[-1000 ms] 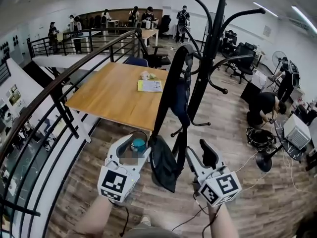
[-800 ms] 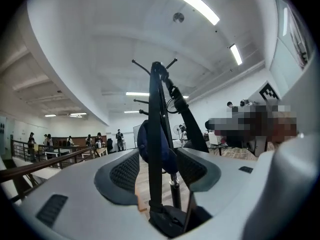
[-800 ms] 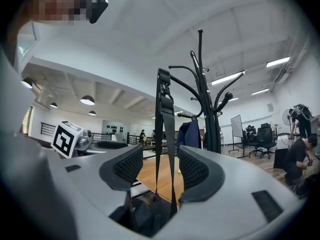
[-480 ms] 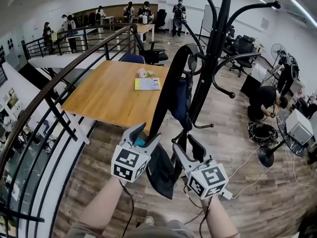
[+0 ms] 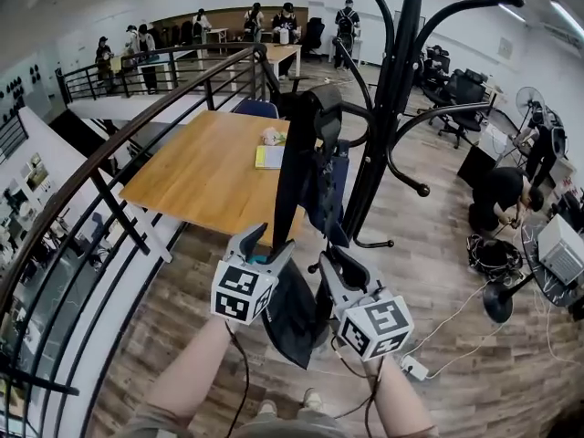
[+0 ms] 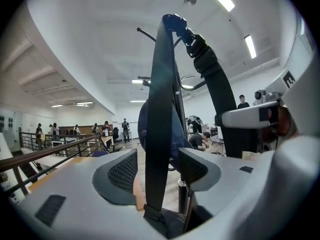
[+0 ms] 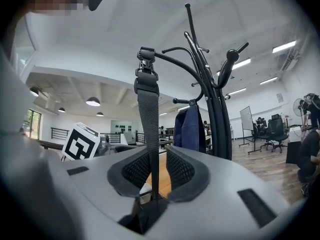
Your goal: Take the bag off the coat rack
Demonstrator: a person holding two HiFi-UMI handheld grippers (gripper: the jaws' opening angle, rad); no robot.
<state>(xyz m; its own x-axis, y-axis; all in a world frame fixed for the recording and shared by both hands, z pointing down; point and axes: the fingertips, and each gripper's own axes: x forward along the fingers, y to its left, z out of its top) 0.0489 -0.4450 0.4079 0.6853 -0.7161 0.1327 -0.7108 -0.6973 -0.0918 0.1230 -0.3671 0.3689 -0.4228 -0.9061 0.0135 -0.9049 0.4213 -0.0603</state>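
A dark bag (image 5: 292, 310) hangs by long black straps (image 5: 294, 167) from a hook of the black coat rack (image 5: 394, 89). My left gripper (image 5: 263, 247) is at the bag's top left. In the left gripper view its jaws (image 6: 157, 169) stand open around one wide strap (image 6: 161, 109), with gaps at both pads. My right gripper (image 5: 330, 261) is at the bag's right. Its jaws (image 7: 156, 168) are closing on the other strap (image 7: 149, 114), seen edge-on between the pads (image 7: 179, 169), which do not press on it.
A navy garment (image 5: 334, 194) hangs on the rack behind the straps. A wooden table (image 5: 205, 176) and a curved black railing (image 5: 109, 158) lie to the left. A person crouches at the right (image 5: 497, 199), near cables, a fan base (image 5: 497, 301) and a power strip (image 5: 412, 368).
Both grippers have closed in on the bag's straps, the left one moving right and the right one left and up. The right jaws have narrowed around their strap.
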